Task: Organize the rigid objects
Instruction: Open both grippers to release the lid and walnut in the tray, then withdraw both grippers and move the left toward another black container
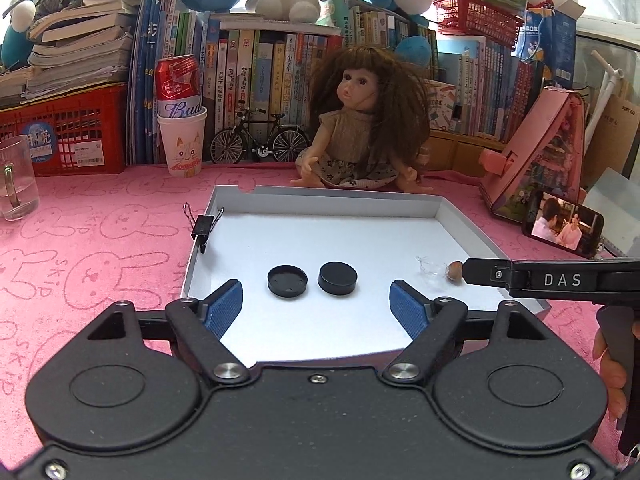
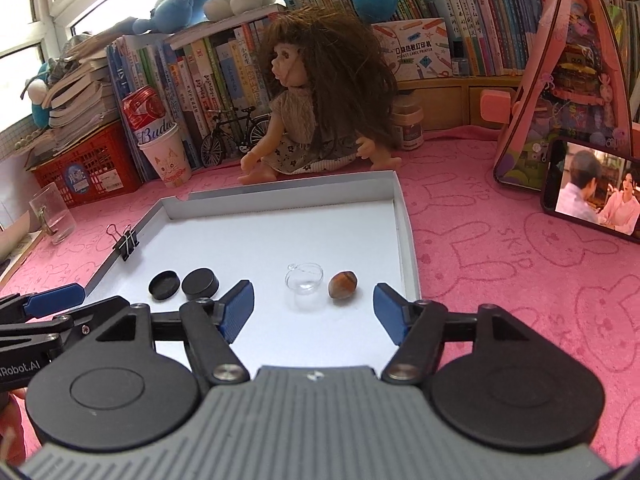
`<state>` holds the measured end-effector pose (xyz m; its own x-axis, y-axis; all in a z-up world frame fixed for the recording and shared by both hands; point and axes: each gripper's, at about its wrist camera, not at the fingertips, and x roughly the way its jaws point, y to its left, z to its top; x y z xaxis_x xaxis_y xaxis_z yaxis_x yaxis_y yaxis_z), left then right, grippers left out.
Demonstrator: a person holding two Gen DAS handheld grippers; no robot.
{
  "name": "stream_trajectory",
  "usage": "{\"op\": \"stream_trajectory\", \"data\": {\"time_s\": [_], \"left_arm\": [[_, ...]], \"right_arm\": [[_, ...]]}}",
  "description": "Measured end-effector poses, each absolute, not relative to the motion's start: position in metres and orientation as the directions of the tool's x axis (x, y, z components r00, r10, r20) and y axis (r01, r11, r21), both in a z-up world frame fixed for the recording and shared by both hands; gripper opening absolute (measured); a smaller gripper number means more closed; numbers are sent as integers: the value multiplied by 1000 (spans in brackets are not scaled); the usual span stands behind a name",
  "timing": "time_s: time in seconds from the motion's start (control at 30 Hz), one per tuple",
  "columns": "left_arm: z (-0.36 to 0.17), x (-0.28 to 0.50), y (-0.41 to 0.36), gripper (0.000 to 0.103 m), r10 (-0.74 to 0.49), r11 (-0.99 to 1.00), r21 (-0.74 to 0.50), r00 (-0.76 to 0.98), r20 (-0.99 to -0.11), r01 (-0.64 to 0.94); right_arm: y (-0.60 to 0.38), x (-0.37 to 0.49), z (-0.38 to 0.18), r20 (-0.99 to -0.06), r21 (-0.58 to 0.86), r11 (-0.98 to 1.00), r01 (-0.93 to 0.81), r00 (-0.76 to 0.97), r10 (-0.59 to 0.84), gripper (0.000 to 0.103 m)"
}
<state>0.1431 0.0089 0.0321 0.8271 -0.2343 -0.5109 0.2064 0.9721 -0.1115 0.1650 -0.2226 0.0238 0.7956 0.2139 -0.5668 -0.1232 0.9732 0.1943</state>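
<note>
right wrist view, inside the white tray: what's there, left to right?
Binder clip on the left wall of the white tray → open black cap → black cap → clear glass bulb → brown nut.

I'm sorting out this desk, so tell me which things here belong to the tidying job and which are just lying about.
Job:
tray
two black caps
glass bauble
nut
binder clip on the tray's edge

Lying about:
doll
toy bike
can in a paper cup
glass mug
phone
books
</note>
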Motion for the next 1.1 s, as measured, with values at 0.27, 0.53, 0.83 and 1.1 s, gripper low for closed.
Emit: {"op": "stream_trajectory", "data": {"time_s": [0.27,0.53,0.83,1.1], "left_arm": [[32,101,12,80,-258,965,-86,841,-476,248],[26,73,21,80,-250,966,-63,844,-474,251],[14,45,30,80,-224,972,-46,858,-463,229],[3,17,42,80,-188,980,-29,877,-442,196]], "right_arm": [[-224,131,27,-527,157,972,-176,817,233,86],[-228,98,19,-507,89,981,-174,839,195,88],[-230,60,7,-449,-16,994,-113,889,94,89],[-235,31,-6,-404,-96,994,-45,915,3,91]]}}
